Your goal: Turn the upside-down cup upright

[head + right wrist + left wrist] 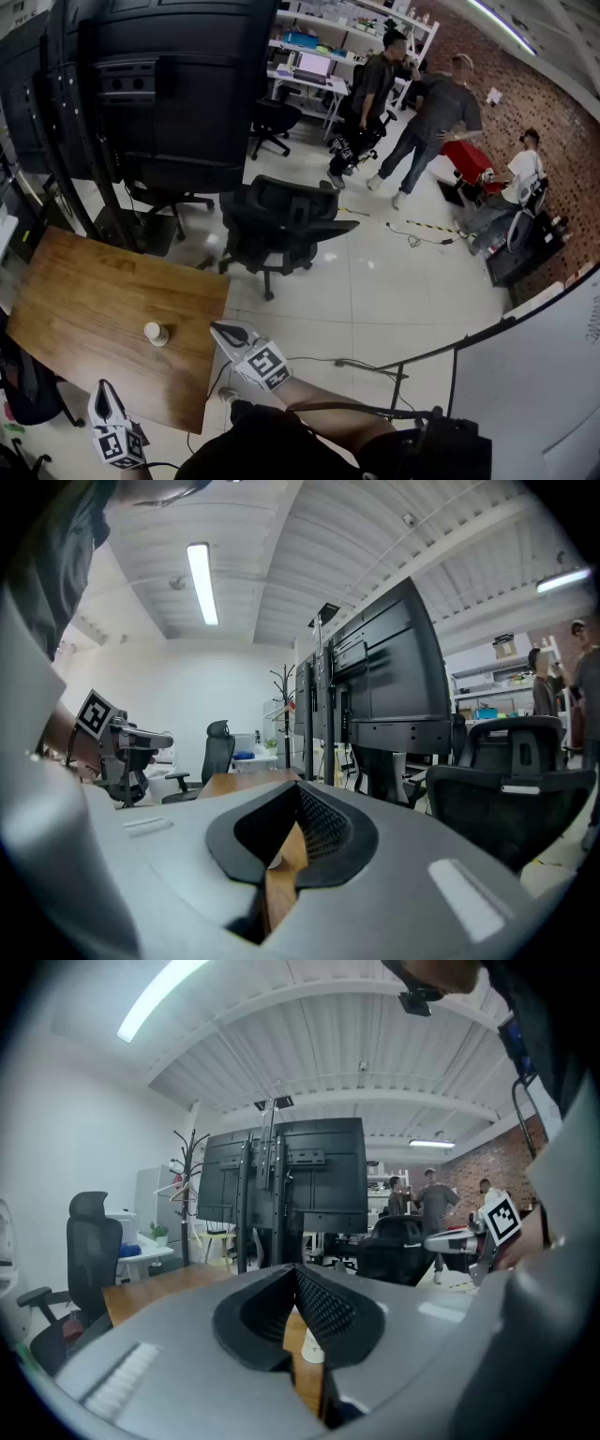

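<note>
A small white paper cup (pixel 156 333) stands on the wooden table (pixel 84 300), near its front right part; I cannot make out here which end is up. My left gripper (pixel 101 386) hovers at the table's near edge, left of and nearer than the cup, jaws together and empty. My right gripper (pixel 218 328) hangs just off the table's right edge, level with the cup, also shut and empty. In the left gripper view the shut jaws (pixel 295 1269) frame a sliver of the cup (pixel 314 1349). The right gripper view shows its closed jaws (pixel 298 787) and a bit of the cup (pixel 274 862).
A black office chair (pixel 281 220) stands on the floor just past the table's right corner. A large black screen on a stand (pixel 159 84) rises behind the table. Several people (pixel 441 122) are far back. A white board (pixel 534 384) leans at the right.
</note>
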Action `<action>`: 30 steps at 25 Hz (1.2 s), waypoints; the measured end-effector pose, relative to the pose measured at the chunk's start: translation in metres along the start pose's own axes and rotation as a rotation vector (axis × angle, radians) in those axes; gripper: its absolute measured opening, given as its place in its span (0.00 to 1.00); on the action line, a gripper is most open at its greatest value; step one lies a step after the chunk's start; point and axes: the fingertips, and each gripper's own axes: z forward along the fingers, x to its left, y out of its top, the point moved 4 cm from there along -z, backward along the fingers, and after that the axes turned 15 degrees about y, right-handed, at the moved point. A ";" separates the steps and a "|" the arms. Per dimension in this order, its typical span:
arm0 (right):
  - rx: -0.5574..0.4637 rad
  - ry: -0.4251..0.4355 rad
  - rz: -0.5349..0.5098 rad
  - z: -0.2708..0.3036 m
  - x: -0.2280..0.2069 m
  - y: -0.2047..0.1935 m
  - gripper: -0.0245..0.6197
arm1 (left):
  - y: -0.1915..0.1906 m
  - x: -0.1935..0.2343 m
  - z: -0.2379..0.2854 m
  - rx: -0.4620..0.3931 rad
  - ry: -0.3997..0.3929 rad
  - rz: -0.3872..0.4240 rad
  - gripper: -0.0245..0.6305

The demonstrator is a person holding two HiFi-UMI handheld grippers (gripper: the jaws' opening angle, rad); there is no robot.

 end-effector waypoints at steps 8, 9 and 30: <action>0.087 0.053 0.123 0.003 -0.120 -0.021 0.04 | 0.052 -0.074 0.058 -0.062 0.081 0.004 0.04; 0.105 0.054 0.141 0.010 -0.121 -0.026 0.04 | 0.055 -0.075 0.054 -0.067 0.080 0.027 0.04; 0.450 0.216 0.174 0.184 -0.087 -0.084 0.09 | -0.009 0.013 0.054 0.066 0.229 -0.023 0.04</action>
